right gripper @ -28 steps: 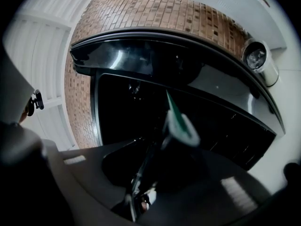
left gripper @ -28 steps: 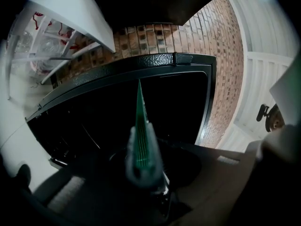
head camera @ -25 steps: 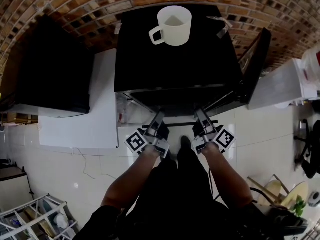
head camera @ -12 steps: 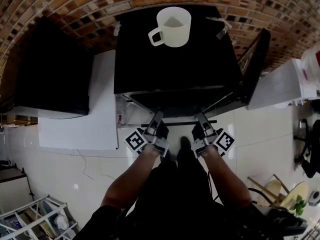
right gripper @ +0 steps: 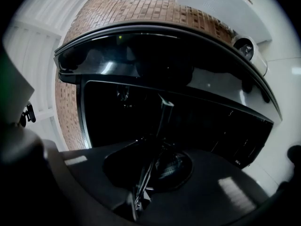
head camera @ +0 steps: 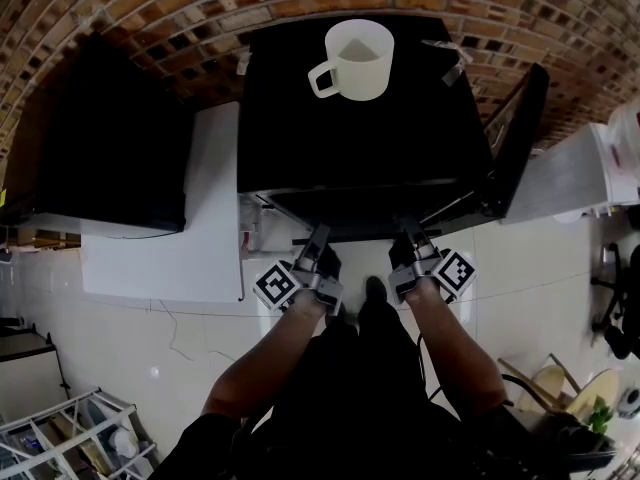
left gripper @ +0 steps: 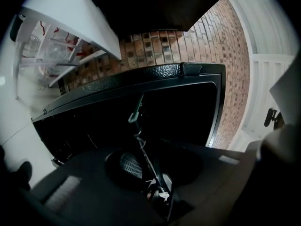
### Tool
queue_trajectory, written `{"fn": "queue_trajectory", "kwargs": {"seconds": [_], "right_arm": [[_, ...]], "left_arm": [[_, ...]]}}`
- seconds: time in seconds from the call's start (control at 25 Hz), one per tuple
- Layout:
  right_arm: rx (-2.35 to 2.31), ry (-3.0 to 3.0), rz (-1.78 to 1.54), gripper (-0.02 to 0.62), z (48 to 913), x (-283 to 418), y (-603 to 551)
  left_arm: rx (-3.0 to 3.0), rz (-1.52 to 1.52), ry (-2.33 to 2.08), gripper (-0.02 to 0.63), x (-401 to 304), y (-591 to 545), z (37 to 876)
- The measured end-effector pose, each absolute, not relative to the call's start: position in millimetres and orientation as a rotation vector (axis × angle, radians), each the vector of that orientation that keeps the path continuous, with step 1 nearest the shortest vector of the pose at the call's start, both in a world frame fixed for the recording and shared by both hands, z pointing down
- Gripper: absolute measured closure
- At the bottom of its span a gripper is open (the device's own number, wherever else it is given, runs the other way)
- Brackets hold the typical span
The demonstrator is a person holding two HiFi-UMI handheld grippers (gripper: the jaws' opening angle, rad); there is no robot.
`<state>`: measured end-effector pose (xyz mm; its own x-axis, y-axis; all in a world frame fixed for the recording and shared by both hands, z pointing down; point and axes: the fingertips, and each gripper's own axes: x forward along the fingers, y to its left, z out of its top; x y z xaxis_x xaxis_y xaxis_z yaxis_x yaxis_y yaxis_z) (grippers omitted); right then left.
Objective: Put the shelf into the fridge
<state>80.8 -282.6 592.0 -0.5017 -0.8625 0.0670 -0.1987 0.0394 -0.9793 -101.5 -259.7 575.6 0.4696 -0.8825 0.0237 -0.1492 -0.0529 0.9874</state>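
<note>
Brick wall (head camera: 150, 8) runs across the top of the head view, with pale floor tiles (head camera: 130, 338) below it. At upper centre stands the black fridge (head camera: 360, 118). Its door (head camera: 515, 138) is swung open toward the right edge and its inside is too dark to read. A white mug (head camera: 358, 60) sits upright on the fridge top; whether it holds anything cannot be told.

The shelf (left gripper: 137, 112) shows only edge-on as a thin wire line, running from the jaws into the fridge's dark opening. The left gripper (head camera: 320, 234) and the right gripper (head camera: 408, 232) both point level at that opening, just below the fridge's front edge at centre frame. The left jaws have just been opening and stand slightly apart, with the shelf's edge between them. The right jaws also stand a little apart around the shelf's edge.

A white panel (head camera: 190, 218) lies left of the fridge, with a black box (head camera: 110, 148) beyond it and a wire rack (head camera: 70, 438) at lower left. A white counter (head camera: 570, 178) sits at the right.
</note>
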Motion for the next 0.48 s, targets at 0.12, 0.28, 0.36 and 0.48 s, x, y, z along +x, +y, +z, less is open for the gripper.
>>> {"fn": "queue_trajectory", "kwargs": {"seconds": [0.12,0.28,0.36,0.48], "right_arm": [[-1.091,1.738,-1.486,0.563,592.7,81.1,-292.0],[-1.106,1.75,-1.448,0.561,588.6,79.5,-302.9],[-1.127,1.765,-1.449,0.555,587.8,77.1,-307.2],[-1.152,1.789,-1.465,0.548,588.5,74.4,-310.2]], "left_arm": [[1.507,-0.773,-0.934,0.575,-97.3,-252.9,576.0],[1.444,-0.785,-0.941,0.584,-98.9,-257.5,580.6],[1.447,-0.794,-0.94,0.586,-102.2,-263.4,579.5],[1.457,-0.822,-0.94,0.586,-104.9,-271.2,576.9]]}}
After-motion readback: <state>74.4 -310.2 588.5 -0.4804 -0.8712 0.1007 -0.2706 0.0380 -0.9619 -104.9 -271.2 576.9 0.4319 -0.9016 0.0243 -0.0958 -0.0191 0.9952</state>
